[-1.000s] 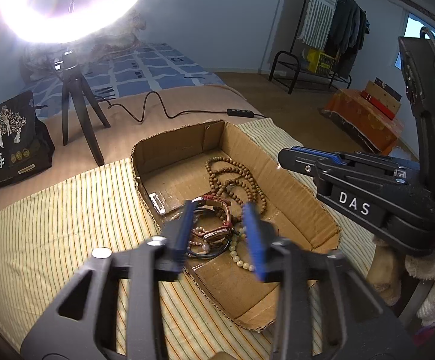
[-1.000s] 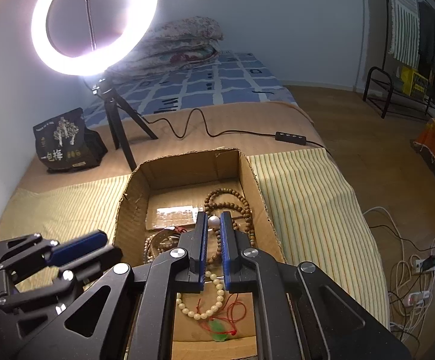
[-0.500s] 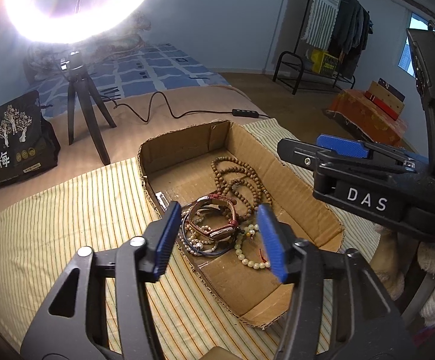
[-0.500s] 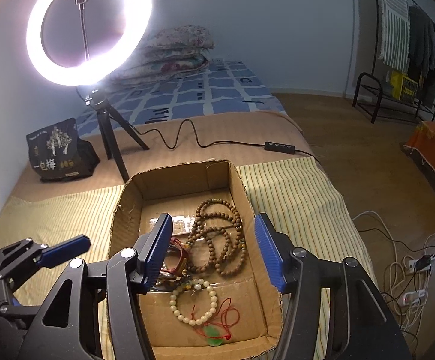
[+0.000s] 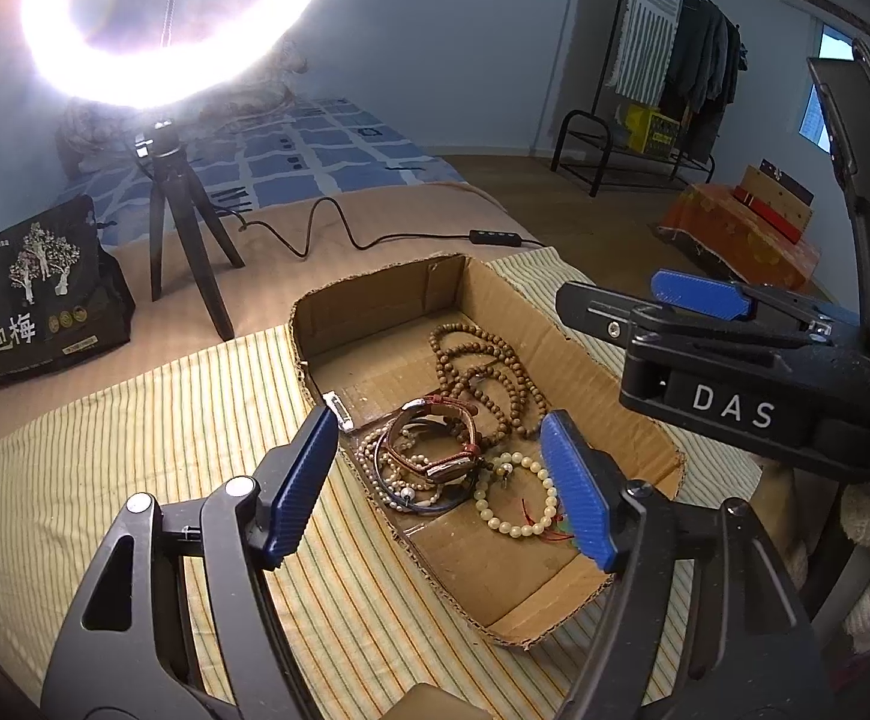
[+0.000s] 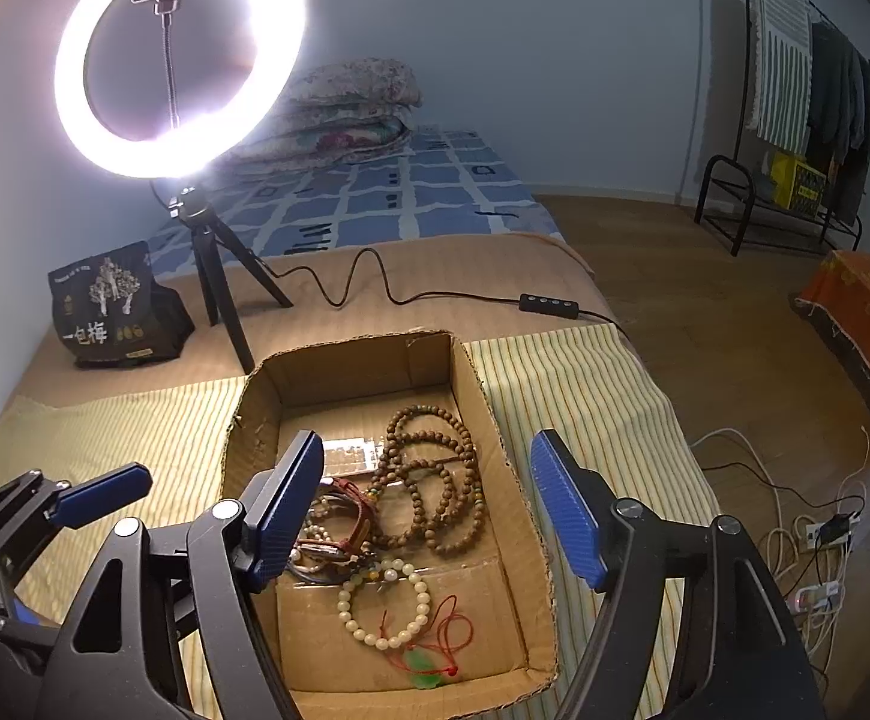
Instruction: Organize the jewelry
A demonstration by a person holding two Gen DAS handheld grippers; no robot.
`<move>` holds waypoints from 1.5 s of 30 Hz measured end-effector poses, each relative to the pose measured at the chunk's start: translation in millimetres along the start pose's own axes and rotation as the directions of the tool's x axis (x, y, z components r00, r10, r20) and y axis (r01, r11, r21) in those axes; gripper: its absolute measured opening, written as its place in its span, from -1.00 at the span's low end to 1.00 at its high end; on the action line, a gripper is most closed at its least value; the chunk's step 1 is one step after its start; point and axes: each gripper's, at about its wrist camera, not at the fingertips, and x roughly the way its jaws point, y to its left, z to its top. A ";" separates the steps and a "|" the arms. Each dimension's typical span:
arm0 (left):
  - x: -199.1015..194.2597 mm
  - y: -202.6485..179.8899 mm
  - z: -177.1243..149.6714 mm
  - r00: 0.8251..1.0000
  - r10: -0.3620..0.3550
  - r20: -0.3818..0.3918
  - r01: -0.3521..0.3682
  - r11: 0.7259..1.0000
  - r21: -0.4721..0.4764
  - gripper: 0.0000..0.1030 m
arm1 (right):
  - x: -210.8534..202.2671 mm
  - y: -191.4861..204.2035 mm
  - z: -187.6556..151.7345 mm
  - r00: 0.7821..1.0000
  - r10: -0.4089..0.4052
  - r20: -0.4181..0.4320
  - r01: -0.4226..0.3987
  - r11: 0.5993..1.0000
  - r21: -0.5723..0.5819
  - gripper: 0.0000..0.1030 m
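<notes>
The left tongs and right tongs both hover above the cardboard box, jaws wide after just opening, nothing gripped. Inside the box lie a brown wooden bead necklace, a pale bead bracelet, a green pendant on red cord and tangled bangles. The box rests on a striped cloth.

Open cardboard box lies on the striped cloth, holding all the jewelry. Long brown wooden bead strand lies coiled at mid-floor. Beside it, tangled: leather-strap bracelets and small bead strings. Pale bead bracelet lies flat nearer the front; red-corded green pendant touches it.
</notes>
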 end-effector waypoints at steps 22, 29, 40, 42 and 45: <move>-43.3 0.1 3.1 0.997 0.036 0.066 -0.038 0.999 0.034 0.49 | -33.0 9.6 4.8 0.999 -0.007 0.051 0.008 1.000 -0.025 0.39; -68.0 3.0 2.3 0.994 0.047 0.095 -0.051 0.998 0.040 0.50 | -53.0 12.7 6.8 0.997 -0.001 0.082 0.003 1.000 -0.023 0.39; -109.7 6.3 -4.9 0.988 0.057 0.144 -0.066 0.996 0.054 0.61 | -80.3 29.5 2.3 0.993 0.014 0.114 -0.007 0.998 -0.058 0.40; -117.0 7.1 -6.7 0.986 0.060 0.155 -0.069 0.996 0.054 0.62 | -85.8 33.1 0.9 0.993 0.013 0.121 -0.005 0.998 -0.067 0.40; -127.3 8.0 -11.0 0.983 0.066 0.170 -0.078 0.995 0.062 0.71 | -95.6 38.1 -2.3 0.990 0.006 0.138 0.006 0.997 -0.083 0.40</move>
